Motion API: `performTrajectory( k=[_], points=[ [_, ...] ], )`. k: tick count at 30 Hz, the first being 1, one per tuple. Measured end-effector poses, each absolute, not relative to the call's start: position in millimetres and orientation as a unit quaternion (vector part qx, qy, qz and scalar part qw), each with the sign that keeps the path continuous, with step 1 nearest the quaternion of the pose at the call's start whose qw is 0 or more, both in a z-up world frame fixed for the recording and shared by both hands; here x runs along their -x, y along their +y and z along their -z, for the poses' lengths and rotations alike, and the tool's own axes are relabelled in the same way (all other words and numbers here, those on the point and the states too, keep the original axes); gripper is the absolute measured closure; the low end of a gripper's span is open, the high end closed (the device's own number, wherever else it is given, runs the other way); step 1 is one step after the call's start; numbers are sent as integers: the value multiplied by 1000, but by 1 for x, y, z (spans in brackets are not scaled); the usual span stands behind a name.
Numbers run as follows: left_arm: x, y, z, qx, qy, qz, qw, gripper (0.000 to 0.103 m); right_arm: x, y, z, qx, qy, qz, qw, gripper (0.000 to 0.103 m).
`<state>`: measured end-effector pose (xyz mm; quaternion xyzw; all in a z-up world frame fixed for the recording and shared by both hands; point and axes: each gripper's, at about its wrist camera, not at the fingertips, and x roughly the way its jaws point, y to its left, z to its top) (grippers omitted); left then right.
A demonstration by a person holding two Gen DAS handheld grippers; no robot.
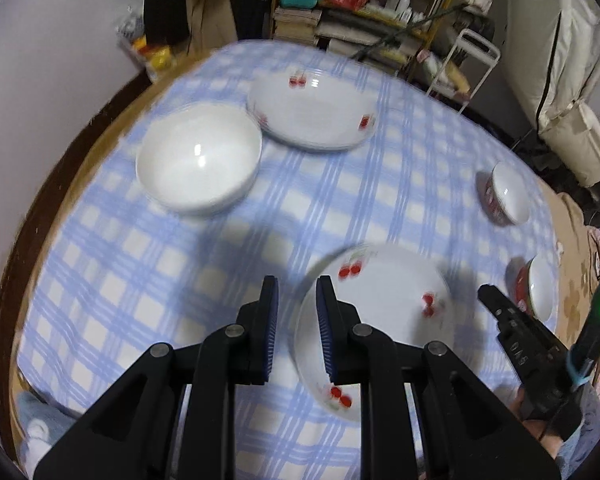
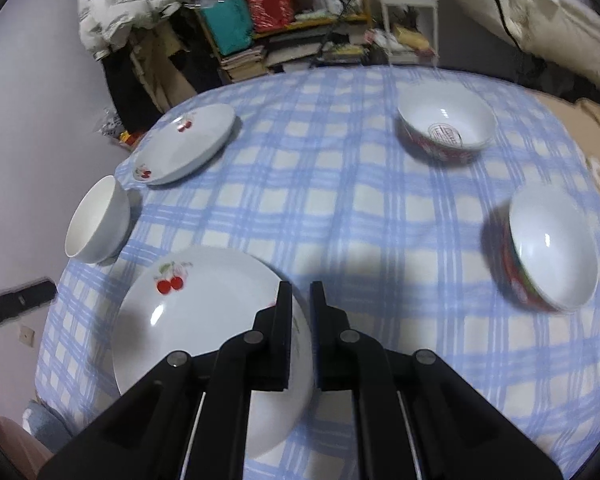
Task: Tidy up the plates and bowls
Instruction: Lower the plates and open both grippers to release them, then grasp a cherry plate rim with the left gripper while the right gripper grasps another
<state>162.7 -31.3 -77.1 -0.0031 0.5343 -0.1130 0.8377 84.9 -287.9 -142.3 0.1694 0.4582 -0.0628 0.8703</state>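
A white deep plate with red cherries (image 2: 204, 320) is tilted just above the blue checked tablecloth (image 2: 360, 208). My right gripper (image 2: 302, 286) is shut on its right rim, which shows white between the pads. In the left wrist view the same plate (image 1: 388, 300) lies under and to the right of my left gripper (image 1: 297, 280). A narrow gap between the left jaws shows tablecloth, and the pads press on nothing. In the right wrist view the left gripper (image 2: 24, 302) hangs apart from the plate's left edge. A stack of cherry plates (image 1: 312, 116) and a white bowl (image 1: 198, 160) sit at the far left.
Two red-patterned bowls (image 2: 446, 128) (image 2: 548, 248) stand apart on the right of the round table. Behind the table are a cluttered shelf (image 1: 360, 0) and a white metal frame (image 1: 472, 60). A folded towel (image 1: 36, 420) lies at the near left edge.
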Motion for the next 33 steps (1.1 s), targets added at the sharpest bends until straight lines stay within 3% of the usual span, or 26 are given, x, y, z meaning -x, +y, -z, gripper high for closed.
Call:
performTrajectory(
  k=[3, 5, 7, 9, 11, 16, 19, 33],
  points=[
    [-178, -36, 59, 1, 518, 114, 848, 82, -102, -281, 130, -138, 456, 53, 878, 85],
    [-191, -39, 50, 3, 512, 110, 852, 80, -115, -278, 125, -127, 461, 46, 877, 51],
    [-204, -39, 44, 5, 511, 107, 853, 77, -125, -277, 119, -121, 454, 50, 882, 32],
    [-216, -38, 38, 11, 509, 105, 854, 72, -136, -276, 112, -109, 445, 52, 887, 27],
    [-228, -37, 32, 14, 505, 101, 857, 52, -150, -273, 107, -87, 444, 46, 891, 20],
    [-262, -31, 24, -2, 492, 80, 867, 24, -188, -269, 100, -53, 447, 31, 893, 13],
    [-291, -26, 31, 0, 497, 65, 865, 15, -211, -272, 98, -70, 447, 26, 891, 12],
    [-393, -18, 83, 2, 556, 57, 829, 15, -313, -276, 112, -133, 469, -10, 873, 12]
  ],
)
